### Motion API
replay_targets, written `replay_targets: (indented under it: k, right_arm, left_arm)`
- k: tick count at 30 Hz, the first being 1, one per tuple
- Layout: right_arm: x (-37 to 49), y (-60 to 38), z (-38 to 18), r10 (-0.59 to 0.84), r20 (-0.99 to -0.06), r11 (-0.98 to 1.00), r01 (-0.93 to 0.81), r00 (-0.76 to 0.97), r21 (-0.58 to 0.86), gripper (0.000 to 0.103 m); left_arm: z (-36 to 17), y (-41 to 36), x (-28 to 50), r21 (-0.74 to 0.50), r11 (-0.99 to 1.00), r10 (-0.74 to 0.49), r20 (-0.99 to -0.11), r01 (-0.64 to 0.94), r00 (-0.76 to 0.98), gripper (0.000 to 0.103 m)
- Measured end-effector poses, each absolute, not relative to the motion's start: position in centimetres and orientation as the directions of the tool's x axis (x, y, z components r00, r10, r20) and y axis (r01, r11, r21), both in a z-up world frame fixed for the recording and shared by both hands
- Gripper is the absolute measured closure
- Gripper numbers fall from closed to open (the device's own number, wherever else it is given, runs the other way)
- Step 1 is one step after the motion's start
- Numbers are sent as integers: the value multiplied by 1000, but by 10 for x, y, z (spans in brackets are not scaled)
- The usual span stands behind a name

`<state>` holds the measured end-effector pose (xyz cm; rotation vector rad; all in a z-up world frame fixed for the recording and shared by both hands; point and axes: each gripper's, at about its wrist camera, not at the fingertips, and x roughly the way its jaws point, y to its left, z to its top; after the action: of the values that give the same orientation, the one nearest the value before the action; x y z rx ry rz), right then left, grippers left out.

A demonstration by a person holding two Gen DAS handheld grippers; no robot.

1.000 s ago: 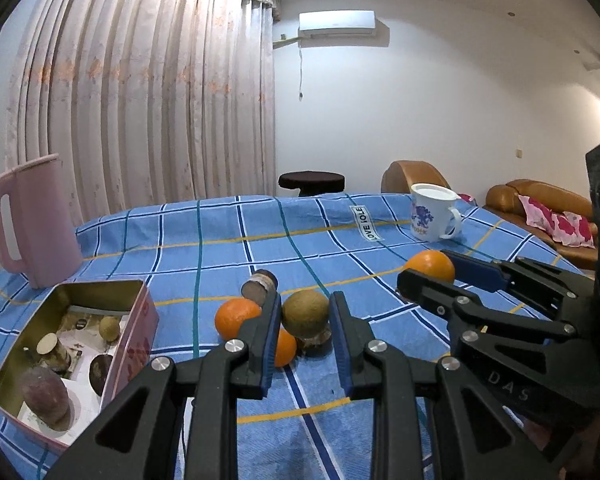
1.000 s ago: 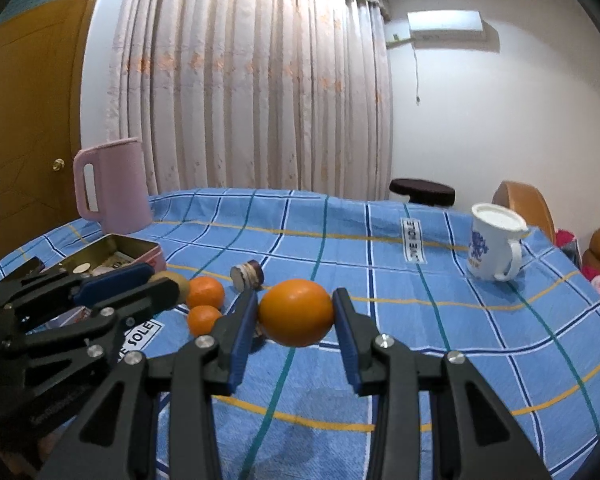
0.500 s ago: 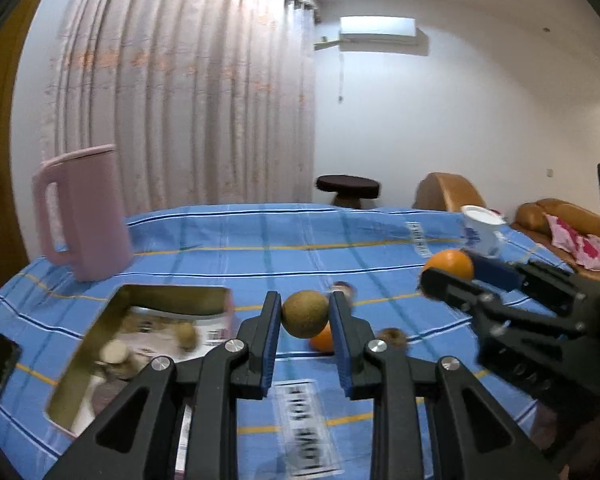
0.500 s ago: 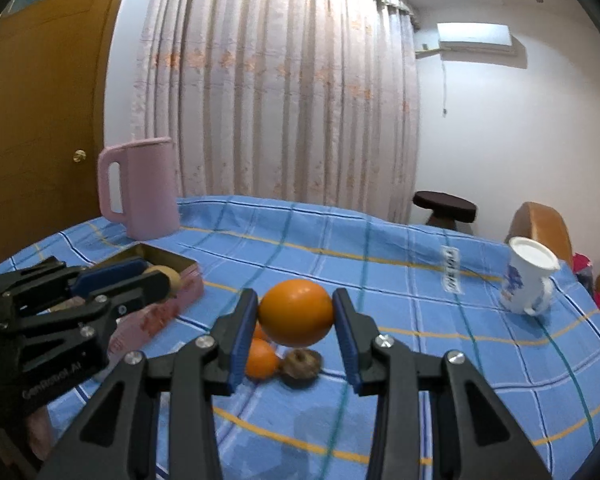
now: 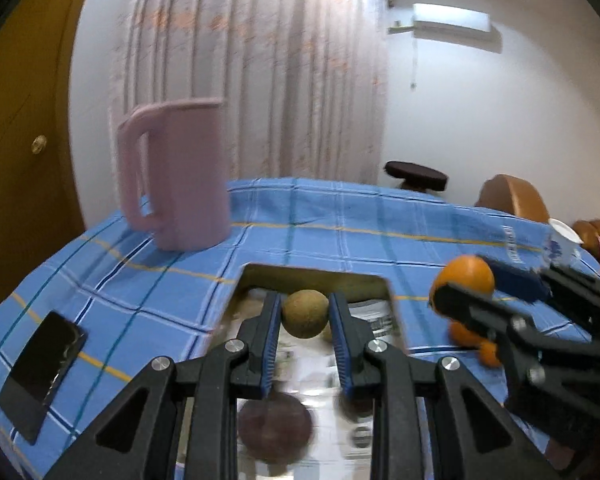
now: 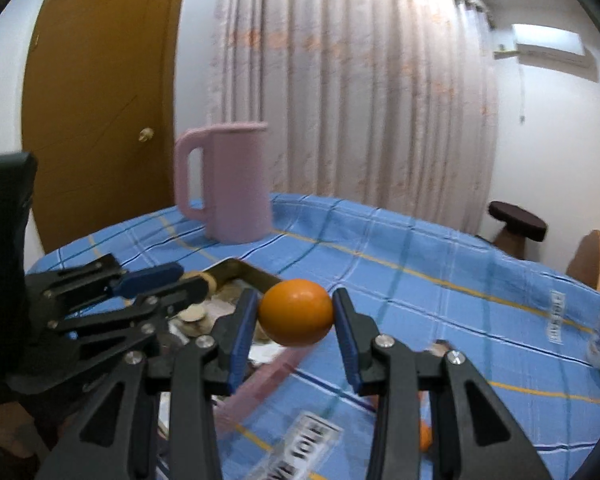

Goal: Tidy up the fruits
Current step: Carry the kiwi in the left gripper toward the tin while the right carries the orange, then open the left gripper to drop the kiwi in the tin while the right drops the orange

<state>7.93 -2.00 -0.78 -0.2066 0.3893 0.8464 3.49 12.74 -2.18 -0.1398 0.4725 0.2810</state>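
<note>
Brownish round fruit (image 5: 305,313) sits pinched in our left gripper (image 5: 305,312) over the tin (image 5: 312,276), firm and light we'd guess, while our right gripper (image 6: 296,312) squeezes the smooth, maybe slippery orange (image 6: 296,311) across its middle.

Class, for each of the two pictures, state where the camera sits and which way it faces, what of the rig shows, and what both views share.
Left wrist: on the left hand-held gripper, facing along its fingers over the open tin; clamps a brown fruit.
Right wrist: on the right hand-held gripper, facing the curtain; clamps an orange.
Shared: pink jug, tin, blue checked cloth, and each view shows the other gripper.
</note>
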Motion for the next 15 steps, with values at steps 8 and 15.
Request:
replay_targets:
  k: [8,15]
  right_arm:
    - [80,14,-38,690,-484,607,-795,538,-18,62]
    - [77,25,-53,671,-529,588,-807,520,-47,62]
  left_arm:
    - [-38,153,35,-93,942,234,-512,-324,826,77]
    - [-45,151,42,-76,946,226,-544,-316,808,76]
